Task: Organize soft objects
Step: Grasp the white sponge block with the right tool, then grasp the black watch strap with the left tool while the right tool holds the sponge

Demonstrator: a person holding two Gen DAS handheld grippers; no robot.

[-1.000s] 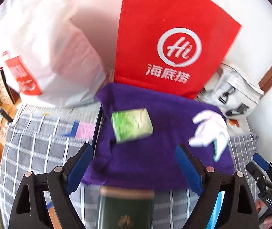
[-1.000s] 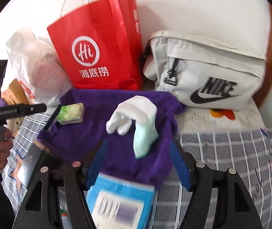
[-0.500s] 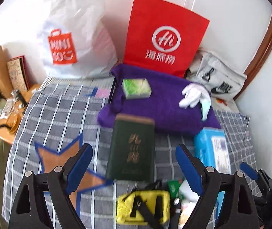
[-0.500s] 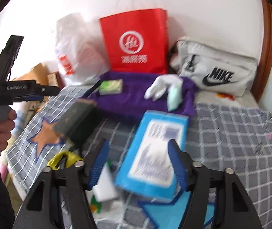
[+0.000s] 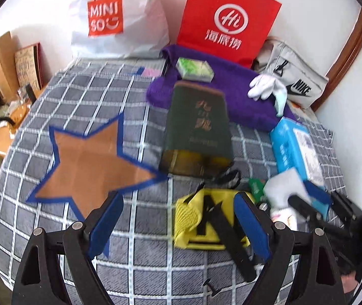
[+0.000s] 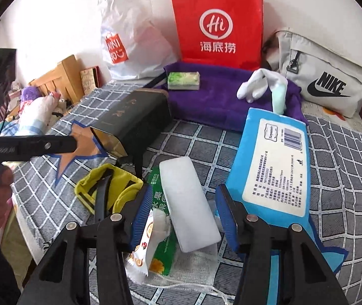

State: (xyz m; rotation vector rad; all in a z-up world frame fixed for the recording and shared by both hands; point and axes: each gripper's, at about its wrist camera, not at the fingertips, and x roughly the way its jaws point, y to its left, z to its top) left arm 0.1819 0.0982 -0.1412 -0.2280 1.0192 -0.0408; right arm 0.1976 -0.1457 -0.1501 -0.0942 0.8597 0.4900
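- Right tongs (image 6: 181,204): jaws have just been narrowing, half-open, astride the white block (image 6: 190,203) without pressing it.
- Block lies on the bed, long axis running away along the fingers.
- Left tongs (image 5: 178,225): wide, empty, above the yellow pouch (image 5: 201,221); right hand is nearer.

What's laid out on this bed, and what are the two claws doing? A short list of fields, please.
surface: checked bedspread
near right claw: white block between its open fingers, which have just been closing
near left claw: yellow pouch, claw open
middle: dark green tin, blue packet
back: purple towel, white glove, red bag
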